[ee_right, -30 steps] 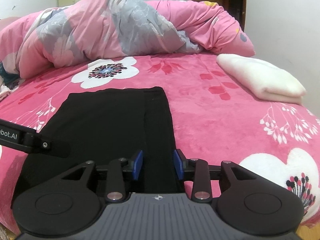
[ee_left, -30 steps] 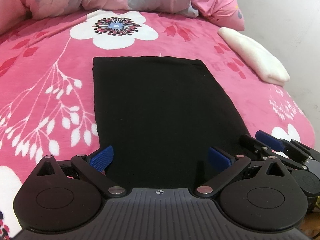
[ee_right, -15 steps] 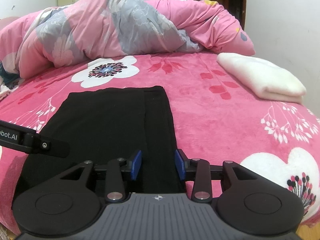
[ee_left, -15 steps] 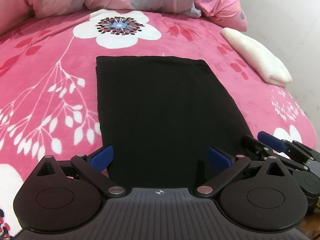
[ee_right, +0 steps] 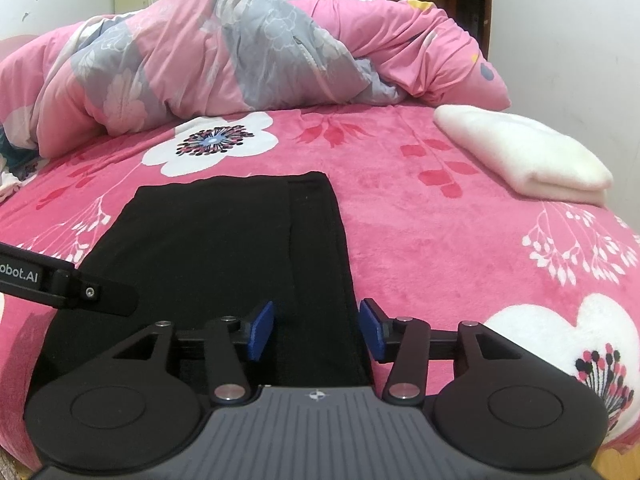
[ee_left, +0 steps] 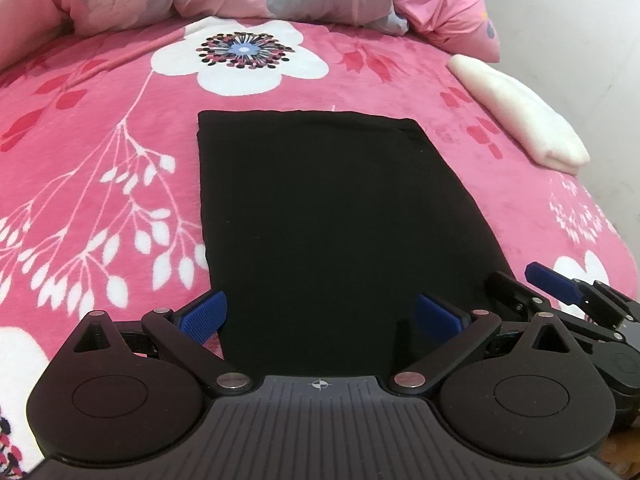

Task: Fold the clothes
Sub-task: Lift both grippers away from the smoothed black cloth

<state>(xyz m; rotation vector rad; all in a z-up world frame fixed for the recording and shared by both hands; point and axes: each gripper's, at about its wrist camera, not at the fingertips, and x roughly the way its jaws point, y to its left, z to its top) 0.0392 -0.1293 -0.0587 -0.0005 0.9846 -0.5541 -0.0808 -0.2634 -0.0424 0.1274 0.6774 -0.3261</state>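
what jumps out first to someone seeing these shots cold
A black garment lies flat, folded into a long rectangle, mid-bed on a hot-pink floral blanket. At its near end sit the left gripper and right gripper, jaws open. A folded white cloth rests at the right edge, and a rumpled pink-and-grey duvet is heaped behind.

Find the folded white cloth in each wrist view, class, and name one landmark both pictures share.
Left wrist view: the folded white cloth lies at the upper right, near the bed's edge by the wall.
Right wrist view: the same cloth lies at the right, above the middle, beyond the black garment.
Shared landmark: the big white flower print just beyond the garment's far edge.
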